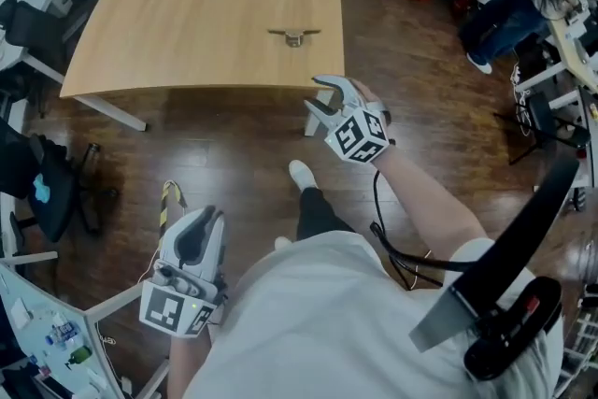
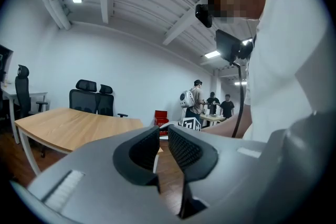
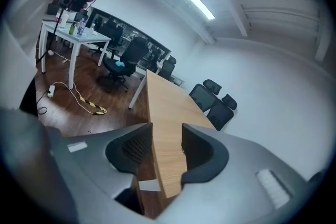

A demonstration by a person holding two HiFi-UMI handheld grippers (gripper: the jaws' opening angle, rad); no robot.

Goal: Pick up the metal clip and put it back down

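Wooden table (image 1: pixel 187 14) bears small, brass-toned metal clip (image 1: pixel 294 36)

Place: looked like an open office or lab workroom | Furniture: large wooden table (image 1: pixel 187 23), black swivel chairs (image 2: pixel 92 96), white desk (image 3: pixel 79 36) cluttered with gear | Floor: dark wood boards (image 1: pixel 234 159), loose cable (image 3: pixel 73 93) | Overhead: strip lights (image 3: pixel 191 0) under bare beams

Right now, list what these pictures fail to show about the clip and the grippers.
- Clip, head view: too small to show its shape.
- Clip, both gripper views: not found; the jaws cover part of the table.
- Left gripper, head view: its own body hides the jaw gap.
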